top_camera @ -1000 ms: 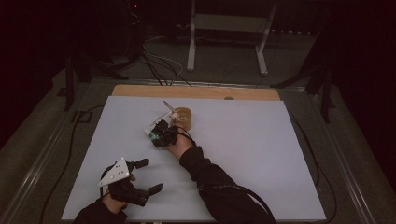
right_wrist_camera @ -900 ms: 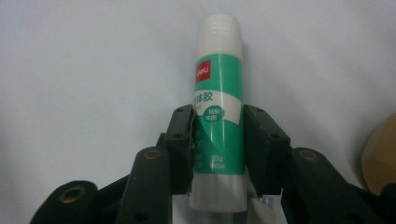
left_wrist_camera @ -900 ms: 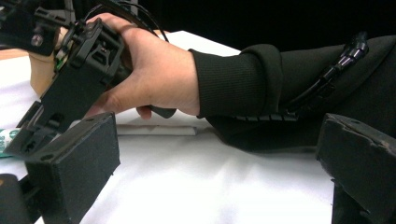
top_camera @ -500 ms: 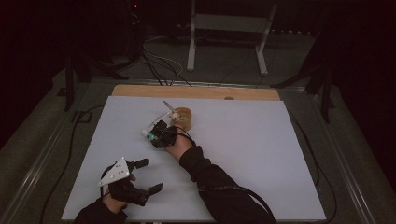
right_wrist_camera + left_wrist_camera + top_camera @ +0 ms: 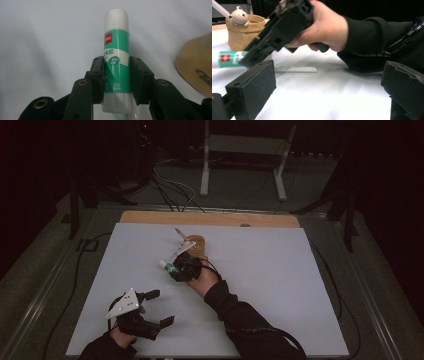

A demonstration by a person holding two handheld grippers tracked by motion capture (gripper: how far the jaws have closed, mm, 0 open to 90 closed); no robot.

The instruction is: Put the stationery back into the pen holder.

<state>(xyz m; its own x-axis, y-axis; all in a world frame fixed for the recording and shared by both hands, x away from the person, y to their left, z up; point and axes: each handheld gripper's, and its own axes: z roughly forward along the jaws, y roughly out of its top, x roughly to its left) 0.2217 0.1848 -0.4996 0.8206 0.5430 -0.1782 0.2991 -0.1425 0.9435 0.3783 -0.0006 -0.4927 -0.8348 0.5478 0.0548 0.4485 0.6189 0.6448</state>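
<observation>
My right gripper (image 5: 116, 75) has its jaws clamped on the glue stick (image 5: 116, 57), a smooth green-and-white cylinder, lifted off the matte white bench (image 5: 280, 270) beside a tan pot (image 5: 196, 244) with a bear figure. My left gripper (image 5: 159, 307) rests low, jaws wide apart, holding nothing.

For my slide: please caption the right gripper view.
Right hand-held gripper clamps a green glue stick above the white table.
</observation>
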